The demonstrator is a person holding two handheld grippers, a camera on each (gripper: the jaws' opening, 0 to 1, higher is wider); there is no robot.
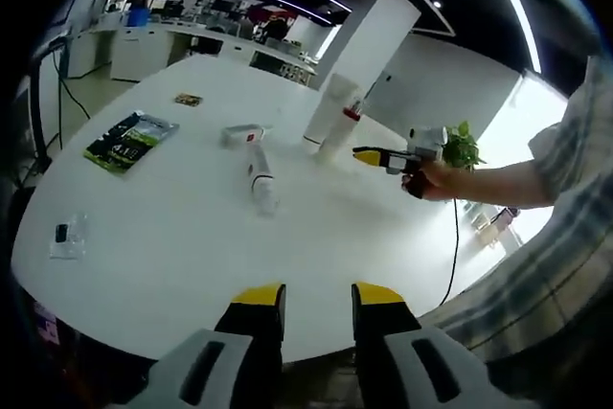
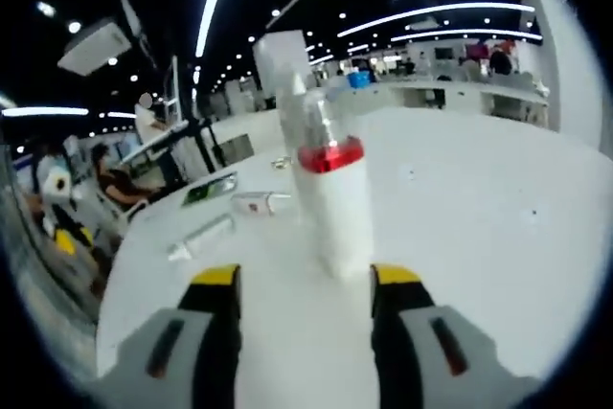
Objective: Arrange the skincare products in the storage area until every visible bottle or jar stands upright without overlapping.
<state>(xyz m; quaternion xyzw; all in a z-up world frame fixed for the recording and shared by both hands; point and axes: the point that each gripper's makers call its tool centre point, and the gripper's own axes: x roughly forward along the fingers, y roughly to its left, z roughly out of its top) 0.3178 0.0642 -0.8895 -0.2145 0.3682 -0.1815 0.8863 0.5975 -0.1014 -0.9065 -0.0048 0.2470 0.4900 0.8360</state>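
Note:
A white bottle with a red band and clear cap (image 2: pixel 330 189) stands upright just beyond my right gripper (image 2: pixel 305 280), whose jaws are open on either side of its base without touching it. Behind it rises a tall white bottle (image 2: pixel 283 74). In the left gripper view the same pair stands at the table's far side: the red-banded bottle (image 1: pixel 341 136) and the tall bottle (image 1: pixel 330 107), with the right gripper (image 1: pixel 369 155) held by a hand beside them. A white tube (image 1: pixel 261 179) and a small white bottle (image 1: pixel 244 134) lie flat. My left gripper (image 1: pixel 316 299) hangs open over the near edge.
On the round white table (image 1: pixel 172 265), a green packet (image 1: pixel 129 141) lies at the left, a small dark card (image 1: pixel 189 100) farther back, and a clear plastic bag (image 1: pixel 69 237) near the left edge. A potted plant (image 1: pixel 463 146) sits behind the person's hand.

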